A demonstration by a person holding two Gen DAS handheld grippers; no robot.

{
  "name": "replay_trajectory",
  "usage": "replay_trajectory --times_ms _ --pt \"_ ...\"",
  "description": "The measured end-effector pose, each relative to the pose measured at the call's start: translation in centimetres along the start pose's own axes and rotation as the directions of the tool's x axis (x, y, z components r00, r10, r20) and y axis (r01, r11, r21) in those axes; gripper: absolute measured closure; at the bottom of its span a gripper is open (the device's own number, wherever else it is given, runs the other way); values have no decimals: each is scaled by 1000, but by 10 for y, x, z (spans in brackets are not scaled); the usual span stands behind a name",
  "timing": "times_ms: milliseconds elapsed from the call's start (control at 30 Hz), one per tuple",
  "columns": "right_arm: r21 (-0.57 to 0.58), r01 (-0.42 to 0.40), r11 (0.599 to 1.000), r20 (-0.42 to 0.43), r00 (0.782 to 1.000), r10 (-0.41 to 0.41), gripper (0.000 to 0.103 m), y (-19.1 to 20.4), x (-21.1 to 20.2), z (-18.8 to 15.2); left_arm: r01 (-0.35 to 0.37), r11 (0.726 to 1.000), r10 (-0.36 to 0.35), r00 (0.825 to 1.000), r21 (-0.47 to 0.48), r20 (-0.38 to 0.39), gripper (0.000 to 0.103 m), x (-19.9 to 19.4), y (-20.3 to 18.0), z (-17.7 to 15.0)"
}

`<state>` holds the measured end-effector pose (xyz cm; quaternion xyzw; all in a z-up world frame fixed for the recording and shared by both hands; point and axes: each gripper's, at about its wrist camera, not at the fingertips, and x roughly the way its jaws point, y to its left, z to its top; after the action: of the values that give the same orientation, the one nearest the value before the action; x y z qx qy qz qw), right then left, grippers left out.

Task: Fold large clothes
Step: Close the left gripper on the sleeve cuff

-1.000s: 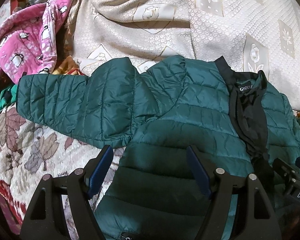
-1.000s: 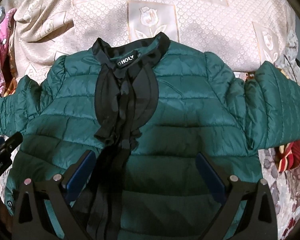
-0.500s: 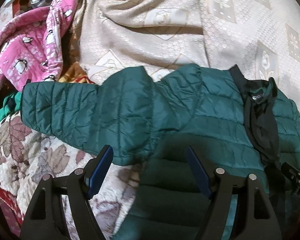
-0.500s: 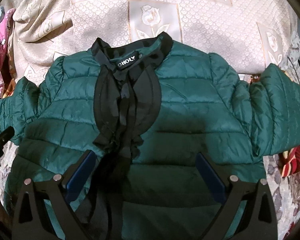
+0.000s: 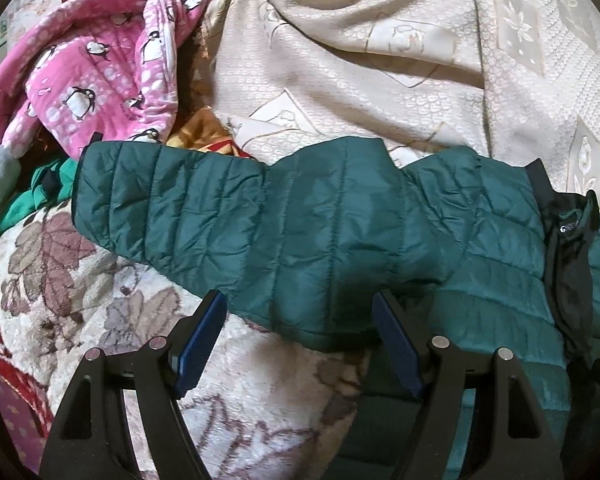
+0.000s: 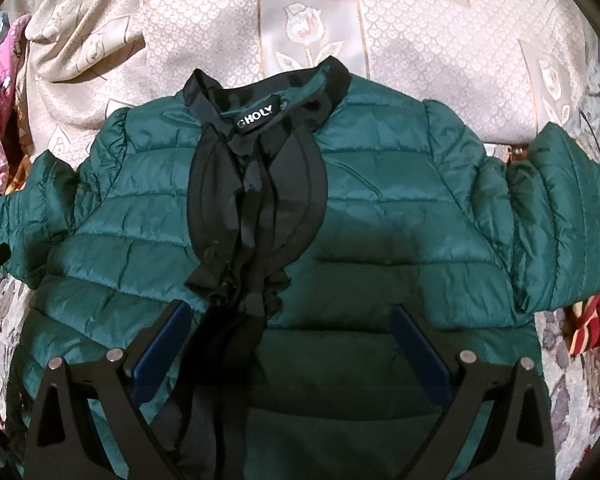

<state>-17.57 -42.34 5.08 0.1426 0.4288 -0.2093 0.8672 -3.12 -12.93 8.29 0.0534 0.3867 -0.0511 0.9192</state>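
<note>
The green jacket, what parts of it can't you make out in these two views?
- Hem of the jacket: right wrist view, cut off by the bottom edge and hidden behind the right hand-held gripper.
- Right cuff: right wrist view, the sleeve runs off the right edge.
- Collar label: left wrist view, too small and partly folded to read.
- Zipper: right wrist view, lost in the dark black lining.
</note>
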Motion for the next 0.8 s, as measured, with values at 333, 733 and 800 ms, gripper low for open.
replay_trajectory --times_ms 333,733,800 --pt "8 -29 1000 -5 1000 29 1 -2 1 -3 -63 997 63 998 -40 7 55 7 34 2" --pt "-8 -30 1000 -16 999 30 1 2 3 -5 -140 982 140 990 -129 -9 55 19 84 7" --pt "-15 -32 999 -21 999 32 1 3 3 -5 -161 977 162 987 -139 -6 55 22 93 8"
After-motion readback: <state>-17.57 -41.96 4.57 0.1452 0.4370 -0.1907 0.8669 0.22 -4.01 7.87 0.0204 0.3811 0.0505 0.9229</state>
